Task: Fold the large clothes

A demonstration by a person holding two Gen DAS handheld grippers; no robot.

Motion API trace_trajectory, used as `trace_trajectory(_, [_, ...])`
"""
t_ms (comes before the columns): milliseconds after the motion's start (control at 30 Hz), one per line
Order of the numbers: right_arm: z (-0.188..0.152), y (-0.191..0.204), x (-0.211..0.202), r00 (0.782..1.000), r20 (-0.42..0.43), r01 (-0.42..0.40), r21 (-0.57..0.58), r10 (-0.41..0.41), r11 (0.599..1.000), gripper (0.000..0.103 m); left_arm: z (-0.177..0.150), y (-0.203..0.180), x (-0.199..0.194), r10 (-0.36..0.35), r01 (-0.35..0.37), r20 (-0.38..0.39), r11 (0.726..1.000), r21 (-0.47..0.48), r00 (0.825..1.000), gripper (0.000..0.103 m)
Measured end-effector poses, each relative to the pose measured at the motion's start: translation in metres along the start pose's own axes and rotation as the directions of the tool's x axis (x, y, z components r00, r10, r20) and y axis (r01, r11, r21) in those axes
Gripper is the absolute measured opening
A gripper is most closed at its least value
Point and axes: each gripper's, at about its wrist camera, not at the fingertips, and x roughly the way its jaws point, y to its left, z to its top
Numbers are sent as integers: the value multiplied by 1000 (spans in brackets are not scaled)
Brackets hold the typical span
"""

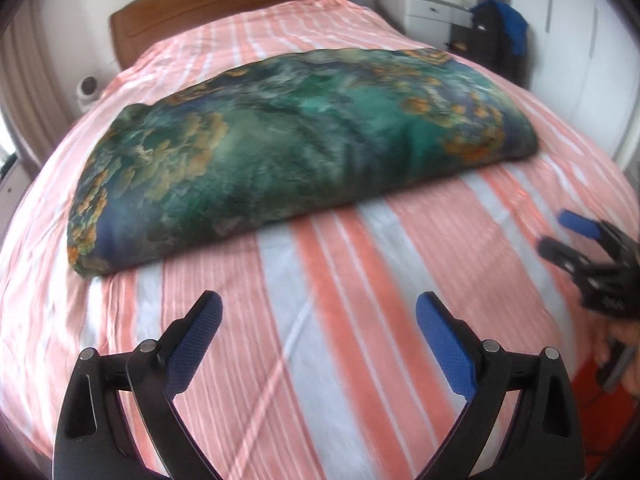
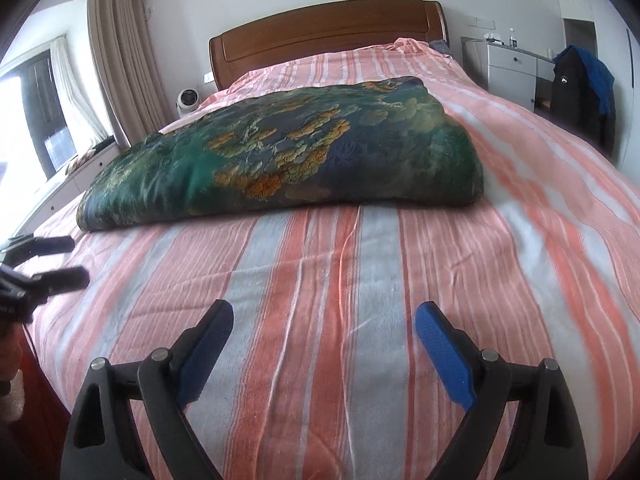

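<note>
A large green and blue floral cloth (image 1: 280,144) lies folded in a thick bundle across the middle of the bed; it also shows in the right wrist view (image 2: 288,152). My left gripper (image 1: 318,308) is open and empty, over the striped sheet short of the bundle's near edge. My right gripper (image 2: 324,316) is open and empty, also short of the bundle. The right gripper shows at the right edge of the left wrist view (image 1: 554,230), and the left gripper at the left edge of the right wrist view (image 2: 78,260).
The bed has a pink and grey striped sheet (image 2: 360,280) and a wooden headboard (image 2: 328,32). A white round device (image 2: 188,101) stands left of the bed. A white drawer unit (image 2: 512,68) and a dark jacket on a chair (image 2: 580,92) stand at the right. A curtained window (image 2: 48,108) is at the left.
</note>
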Motion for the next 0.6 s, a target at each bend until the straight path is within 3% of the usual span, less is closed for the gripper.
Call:
trace_trajectory(100, [-5, 4, 1, 1000, -13, 5, -24, -5, 1000, 92, -5, 10, 17, 21, -21, 6, 999, -43, 1000, 98])
trace_trajectory(200, [-7, 4, 4, 1000, -26, 7, -27, -8, 1000, 92, -13, 20, 39, 12, -16, -39, 996, -92, 999, 100])
trace_trajectory(267, [-7, 4, 6, 999, -32, 7, -23, -8, 1000, 92, -22, 26, 42, -2, 3, 8, 992, -123, 1000, 103])
trace_trajectory(433, [-11, 9, 13, 999, -43, 25, -57, -28, 998, 97, -30, 20, 45, 32, -27, 49, 995, -92, 998, 103])
trace_trajectory(600, [-12, 13, 18, 998, -46, 37, -74, -40, 997, 101, -32, 22, 47, 16, -11, 51, 995, -97, 999, 102])
